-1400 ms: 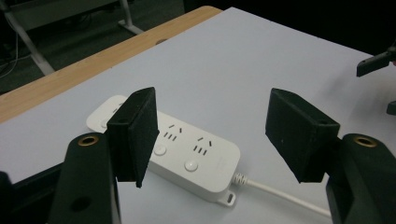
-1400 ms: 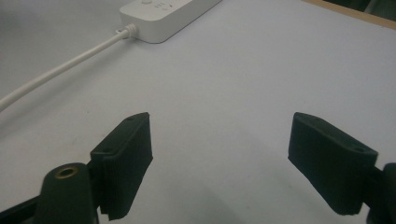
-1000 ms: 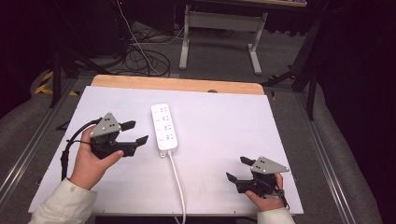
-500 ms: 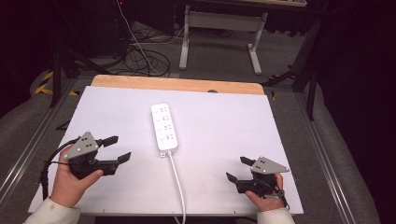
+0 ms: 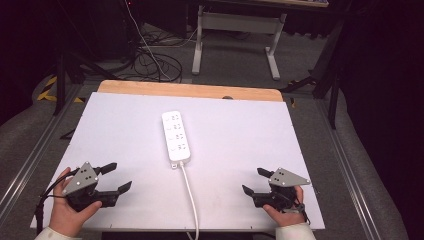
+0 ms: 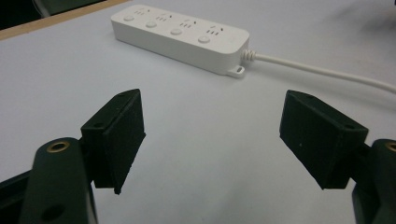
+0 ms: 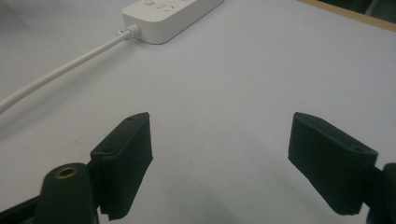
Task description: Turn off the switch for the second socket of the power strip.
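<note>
A white power strip [image 5: 175, 135] with several sockets lies in the middle of the white table top [image 5: 240, 130], its white cable [image 5: 189, 195] running to the near edge. My left gripper [image 5: 116, 177] rests low at the near left corner, open and holding nothing, pointing toward the strip [image 6: 180, 31]. My right gripper [image 5: 255, 181] sits at the near right, also open with nothing between its jaws. The strip's cable end [image 7: 166, 16] lies ahead of it to the left, with the cable [image 7: 60, 70] trailing off.
A wooden strip [image 5: 190, 90] edges the far side of the table. Beyond it stand a desk frame [image 5: 235, 30] and loose black cables [image 5: 150, 60] on the floor. Metal rails [image 5: 350, 170] run along both sides.
My left gripper has drawn back from beside the power strip toward the near left corner of the table. The right gripper has stayed where it was.
</note>
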Demonstrator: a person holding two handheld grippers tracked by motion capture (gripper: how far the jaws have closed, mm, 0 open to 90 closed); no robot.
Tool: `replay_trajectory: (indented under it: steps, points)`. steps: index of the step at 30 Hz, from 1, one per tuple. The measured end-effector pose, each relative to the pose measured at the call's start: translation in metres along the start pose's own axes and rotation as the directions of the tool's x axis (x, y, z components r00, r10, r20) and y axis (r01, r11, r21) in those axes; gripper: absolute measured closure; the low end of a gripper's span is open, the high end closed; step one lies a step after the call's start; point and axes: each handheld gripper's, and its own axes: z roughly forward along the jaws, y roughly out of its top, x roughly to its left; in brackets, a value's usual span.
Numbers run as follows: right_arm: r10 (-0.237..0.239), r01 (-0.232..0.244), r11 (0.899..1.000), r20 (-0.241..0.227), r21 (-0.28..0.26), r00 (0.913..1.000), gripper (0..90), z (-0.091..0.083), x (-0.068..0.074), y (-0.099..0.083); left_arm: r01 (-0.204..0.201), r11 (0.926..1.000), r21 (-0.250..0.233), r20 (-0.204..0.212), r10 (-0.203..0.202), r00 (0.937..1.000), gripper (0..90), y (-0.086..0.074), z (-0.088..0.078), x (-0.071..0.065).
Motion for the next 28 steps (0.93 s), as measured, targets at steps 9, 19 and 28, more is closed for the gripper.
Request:
replay_trajectory:
  steps: [9,19,28]
  points:
    - [0.001,-0.001,1.0,-0.002,0.0,1.0,22.1,0.0,0.0,0.0,0.026,0.9996,-0.007,0.018,-0.026,0.9995,22.7,-0.021,-0.005,-0.002]
    - [0.01,-0.01,1.0,-0.007,-0.002,0.9999,22.1,0.0,-0.001,-0.001,0.148,0.9885,-0.028,0.081,-0.146,0.986,22.8,-0.037,-0.01,0.0]
    - [0.007,-0.007,1.0,-0.007,0.001,0.9999,22.3,0.001,-0.001,0.0,0.118,0.9927,-0.024,0.038,-0.117,0.9924,23.3,-0.036,-0.011,0.005]
